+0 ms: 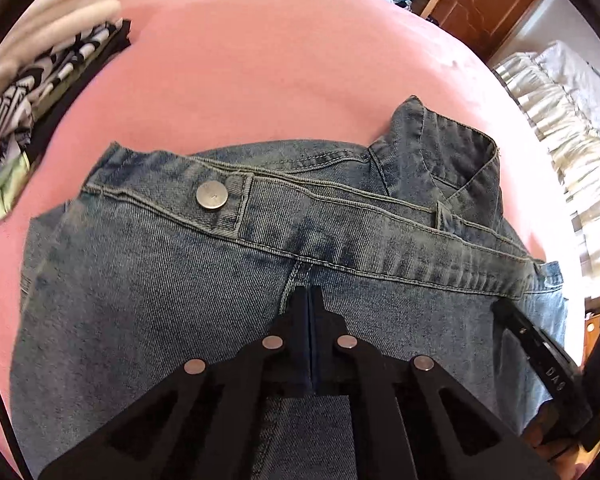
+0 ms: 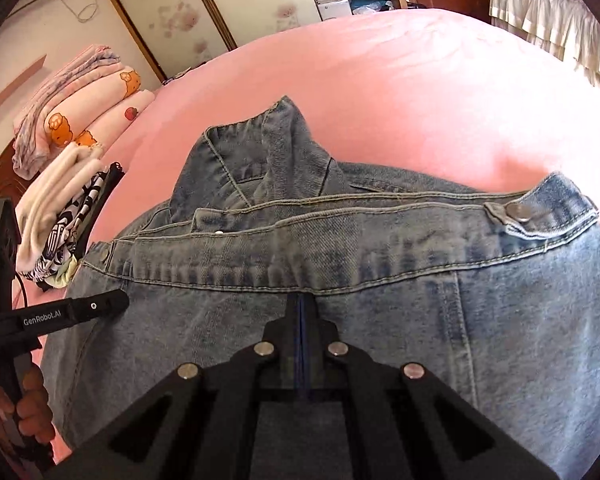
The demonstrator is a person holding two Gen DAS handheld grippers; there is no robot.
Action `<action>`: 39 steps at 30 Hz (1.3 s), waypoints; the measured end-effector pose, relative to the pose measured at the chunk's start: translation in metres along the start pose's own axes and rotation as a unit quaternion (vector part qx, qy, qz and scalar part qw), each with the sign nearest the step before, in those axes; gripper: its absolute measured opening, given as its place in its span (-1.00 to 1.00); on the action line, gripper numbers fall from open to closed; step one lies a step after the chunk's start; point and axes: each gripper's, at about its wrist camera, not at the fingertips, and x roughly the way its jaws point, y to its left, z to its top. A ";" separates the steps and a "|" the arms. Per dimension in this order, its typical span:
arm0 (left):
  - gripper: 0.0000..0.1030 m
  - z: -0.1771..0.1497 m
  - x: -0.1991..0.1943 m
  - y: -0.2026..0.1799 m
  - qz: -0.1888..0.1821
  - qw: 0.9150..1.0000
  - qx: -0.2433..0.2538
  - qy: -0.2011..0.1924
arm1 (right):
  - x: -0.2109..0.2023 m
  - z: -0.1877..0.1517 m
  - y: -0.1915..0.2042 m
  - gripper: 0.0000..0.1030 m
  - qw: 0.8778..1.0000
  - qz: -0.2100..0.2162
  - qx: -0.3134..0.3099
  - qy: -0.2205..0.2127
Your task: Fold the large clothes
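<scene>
The denim jacket (image 1: 220,280) lies mid-frame on the pink bed (image 1: 260,60), free sheet above. Both tools, left (image 1: 310,294) and right (image 2: 301,300), point steeply down, clenched, perhaps pinching denim.

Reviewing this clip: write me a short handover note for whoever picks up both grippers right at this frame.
Left gripper: shut, fingers down on the denim just below the hem band; whether cloth is pinched is unclear.
Right gripper: shut, same spot further right, same doubt.
Denim jacket: on the pink bed, doubled over so the hem band with its metal button lies over the collar.
Folded clothes stack: at the bed's left edge.
Done: the first fold, apparently.
Left: probably further folds, flattening, then the stack.
</scene>
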 end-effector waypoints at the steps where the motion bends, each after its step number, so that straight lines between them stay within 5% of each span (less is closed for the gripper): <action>1: -0.98 -0.001 0.000 -0.002 0.008 1.000 0.004 -0.003 | -0.001 0.001 -0.003 -1.00 1.000 0.000 0.000 0.001; 7: -0.98 -0.001 0.001 -0.006 0.031 0.999 -0.017 -0.021 | -0.009 0.000 -0.024 -1.00 1.000 -0.007 0.021 0.006; 10: -0.97 0.001 -0.002 0.004 0.142 0.989 -0.009 -0.040 | -0.012 0.001 -0.025 -1.00 1.000 -0.017 0.002 0.003; 14: -0.97 0.007 -0.001 0.037 0.073 0.995 -0.064 -0.021 | -0.017 -0.001 -0.048 -1.00 0.998 -0.046 0.036 -0.004; 18: -0.97 0.009 -0.001 0.041 0.094 0.994 -0.050 -0.024 | -0.024 -0.003 -0.066 -1.00 0.998 -0.046 0.047 -0.010; 20: -0.97 0.009 0.001 0.040 0.100 0.993 -0.051 -0.025 | -0.029 -0.003 -0.072 -1.00 0.993 -0.110 0.039 -0.015; 23: -0.97 0.009 0.004 0.037 0.124 0.990 -0.064 -0.029 | -0.042 -0.005 -0.100 -1.00 0.991 -0.104 0.083 -0.024; 26: -0.97 0.007 0.004 0.031 0.157 0.985 -0.064 -0.031 | -0.055 -0.008 -0.118 -1.00 0.982 -0.169 0.081 -0.026; 31: -0.97 0.007 0.003 0.018 0.210 0.976 -0.049 -0.026 | -0.075 -0.012 -0.141 -1.00 0.979 -0.177 0.102 -0.025; 36: -0.97 0.003 -0.016 0.014 0.213 0.976 -0.040 -0.020 | -0.088 -0.012 -0.142 -1.00 0.969 -0.227 0.095 -0.024; 39: -0.97 -0.003 -0.036 0.007 0.188 0.981 -0.036 -0.022 | -0.103 -0.017 -0.154 -1.00 0.969 -0.194 0.148 -0.026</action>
